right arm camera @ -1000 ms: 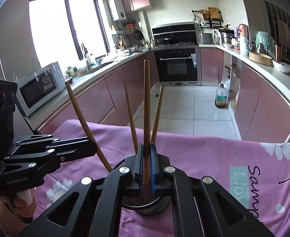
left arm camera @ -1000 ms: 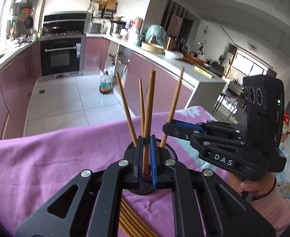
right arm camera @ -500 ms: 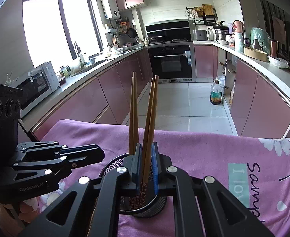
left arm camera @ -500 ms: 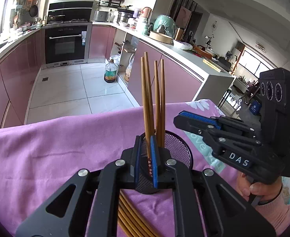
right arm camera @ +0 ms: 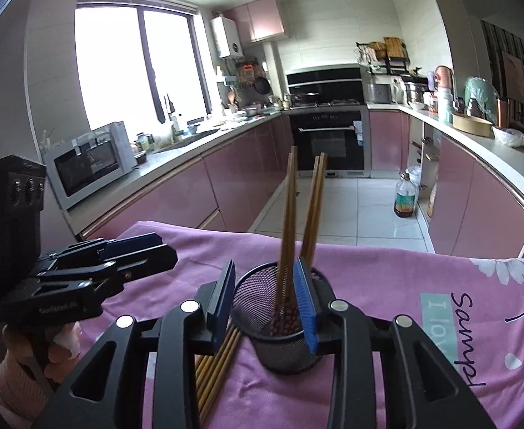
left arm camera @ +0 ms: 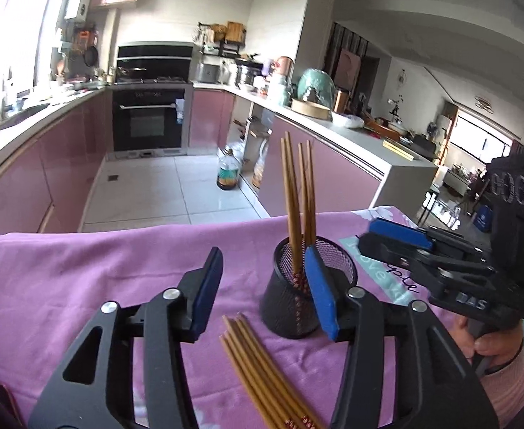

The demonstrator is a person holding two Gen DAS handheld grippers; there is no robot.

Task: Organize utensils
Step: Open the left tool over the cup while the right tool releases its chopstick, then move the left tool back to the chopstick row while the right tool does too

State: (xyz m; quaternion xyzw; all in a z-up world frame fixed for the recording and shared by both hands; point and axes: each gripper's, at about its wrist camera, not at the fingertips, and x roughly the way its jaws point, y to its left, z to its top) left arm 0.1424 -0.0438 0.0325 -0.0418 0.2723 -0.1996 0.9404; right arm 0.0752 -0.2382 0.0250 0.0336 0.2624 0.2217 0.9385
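Note:
A black mesh cup (left arm camera: pixel 310 287) stands on the purple cloth (left arm camera: pixel 83 279) and holds several wooden chopsticks (left arm camera: pixel 294 200) upright. In the right wrist view the cup (right arm camera: pixel 279 321) and its chopsticks (right arm camera: pixel 288 221) sit just ahead. My left gripper (left arm camera: pixel 265 282) is open and empty, just left of the cup. My right gripper (right arm camera: pixel 267 295) is open and empty, with its jaws either side of the cup's near rim. A bundle of loose chopsticks (left arm camera: pixel 262 368) lies on the cloth in front of the cup; it also shows in the right wrist view (right arm camera: pixel 215 368).
The right gripper (left arm camera: pixel 440 268) reaches in from the right in the left wrist view, and the left gripper (right arm camera: pixel 76 275) from the left in the right wrist view. The table's far edge (right arm camera: pixel 333 246) drops to a tiled kitchen floor (left arm camera: pixel 161 193).
Both grippers were shut on a chopstick over the cup. Both have opened and pulled back. The chopsticks now stand in the cup.

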